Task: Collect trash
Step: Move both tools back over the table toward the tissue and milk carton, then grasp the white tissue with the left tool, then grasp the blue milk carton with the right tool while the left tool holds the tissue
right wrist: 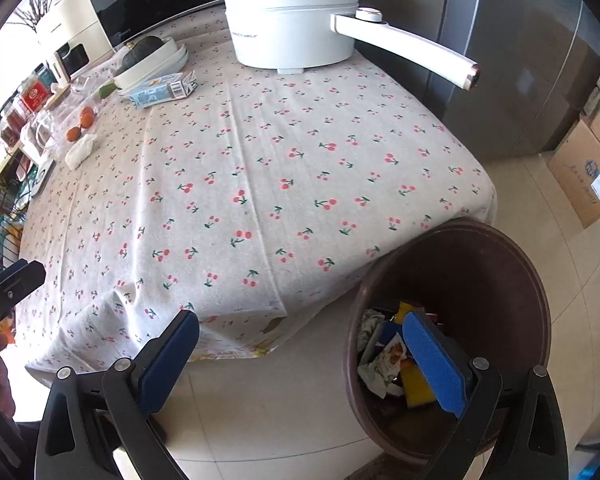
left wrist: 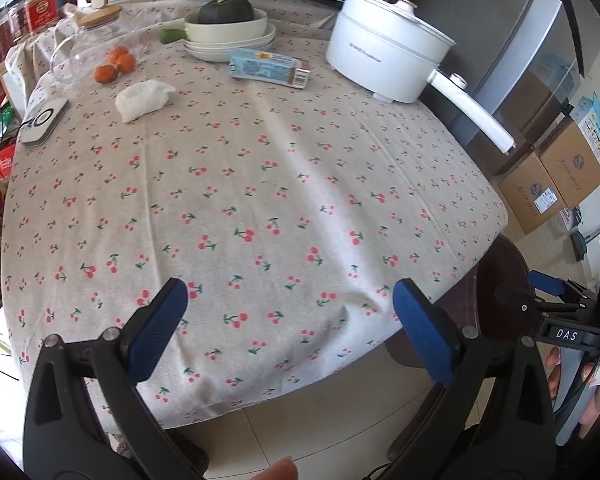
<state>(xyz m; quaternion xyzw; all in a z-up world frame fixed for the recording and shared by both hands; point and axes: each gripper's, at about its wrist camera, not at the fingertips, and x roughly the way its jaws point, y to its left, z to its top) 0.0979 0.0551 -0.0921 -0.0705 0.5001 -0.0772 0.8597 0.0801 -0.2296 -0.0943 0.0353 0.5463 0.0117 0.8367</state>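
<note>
Right wrist view: both tongs (right wrist: 300, 356) (left wrist: 290, 312) spread empty, round brown bin (right wrist: 536, 280) holding crumpled wrappers (right wrist: 380, 372).

Your right gripper (right wrist: 300, 344): jaws wide apart, nothing between, right finger over brown bin (right wrist: 512, 280) holding wrappers. Crumpled tissue (right wrist: 80, 152) and blue carton (right wrist: 164, 90) lie far-left on cherry tablecloth (right wrist: 260, 184); white pot (right wrist: 292, 28) behind.

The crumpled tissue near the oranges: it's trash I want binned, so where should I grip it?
Pinch the crumpled tissue across its bunched middle, coming from above with the open left hand-held gripper. It lies loose and soft on the tablecloth, so any fold should hold.
</note>
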